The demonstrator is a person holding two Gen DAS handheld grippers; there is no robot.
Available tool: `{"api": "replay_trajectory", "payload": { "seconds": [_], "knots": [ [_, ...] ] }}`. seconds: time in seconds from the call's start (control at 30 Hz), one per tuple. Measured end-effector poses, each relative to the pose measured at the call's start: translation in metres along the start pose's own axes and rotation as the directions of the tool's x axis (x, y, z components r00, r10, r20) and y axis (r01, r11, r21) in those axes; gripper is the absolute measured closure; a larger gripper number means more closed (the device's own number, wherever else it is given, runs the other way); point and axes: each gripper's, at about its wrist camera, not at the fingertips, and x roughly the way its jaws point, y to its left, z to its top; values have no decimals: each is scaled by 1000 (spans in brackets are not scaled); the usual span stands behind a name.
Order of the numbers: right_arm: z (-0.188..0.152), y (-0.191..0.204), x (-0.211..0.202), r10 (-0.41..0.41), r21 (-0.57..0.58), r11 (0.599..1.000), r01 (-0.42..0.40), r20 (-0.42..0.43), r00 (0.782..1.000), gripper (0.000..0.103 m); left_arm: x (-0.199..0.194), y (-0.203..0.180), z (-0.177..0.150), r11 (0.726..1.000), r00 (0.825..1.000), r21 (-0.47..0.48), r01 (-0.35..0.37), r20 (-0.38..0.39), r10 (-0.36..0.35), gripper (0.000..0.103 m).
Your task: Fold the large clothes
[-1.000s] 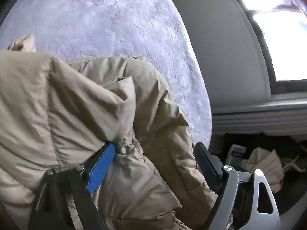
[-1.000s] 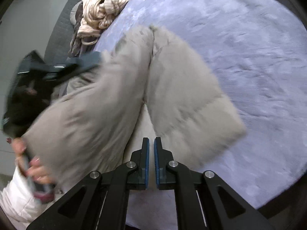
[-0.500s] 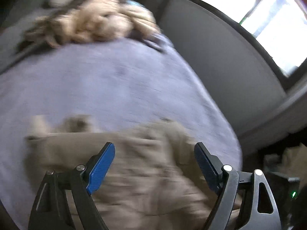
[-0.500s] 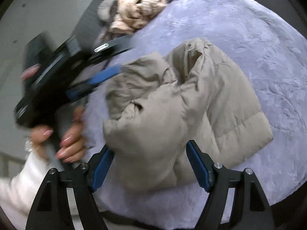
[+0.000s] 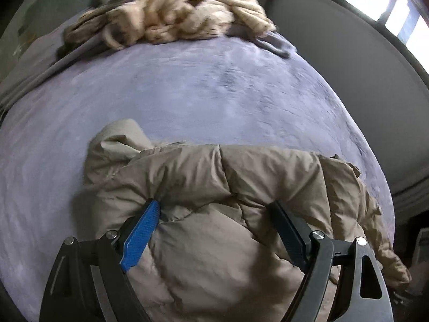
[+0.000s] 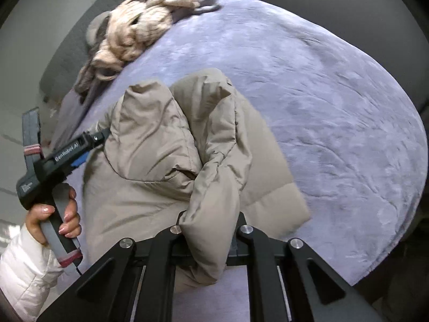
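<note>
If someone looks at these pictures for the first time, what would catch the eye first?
First, the puffy beige jacket, bunched near the front edge of the lilac blanket. The right tongs have just been closing and now pinch a fold of it. Behind, a heap of cream knitwear lies at the far edge.

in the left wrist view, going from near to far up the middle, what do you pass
left gripper → beige puffer jacket → bare purple blanket → heap of cream and dark clothes at the far edge
</note>
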Motion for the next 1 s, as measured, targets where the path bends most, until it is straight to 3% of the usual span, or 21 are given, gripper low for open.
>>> {"api": "replay_trajectory", "payload": {
  "seconds": [0.13, 0.3, 0.43, 0.5, 0.63, 0.73, 0.87, 1.0],
  "knots": [
    [6, -32, 17, -22, 68, 997, 22, -5, 1000, 92, 11, -33, 4, 999, 1000, 44, 19, -15, -18, 18],
    [-3, -71, 35, 38, 131, 991, -32, -45, 998, 89, 18, -47, -2, 997, 1000, 75, -4, -17, 6, 16],
    [1, -87, 40, 124, 195, 976, -102, -104, 987, 82, 20, -43, -4, 997, 999, 77, -24, -29, 26, 14],
    [7, -91, 28, 114, 194, 977, -89, -125, 986, 74, 21, -41, -4, 997, 999, 73, -29, -33, 31, 14],
    [19, -79, -18, 18, 64, 998, -16, -34, 999, 74, 22, -37, -5, 997, 998, 65, -41, -37, 43, 14],
    [32, -59, -41, 7, -71, 997, -5, 37, 999, 74, 22, -37, -6, 997, 998, 66, -47, -36, 49, 14],
    [33, -32, -24, 26, -227, 973, -34, -40, 999, 74, 22, -38, -6, 996, 997, 63, -56, -39, 59, 14],
    [17, -35, 19, -31, -245, 969, -15, -182, 983, 74, 14, -38, -6, 996, 995, 40, -81, -51, 83, 14]
  ]
}}
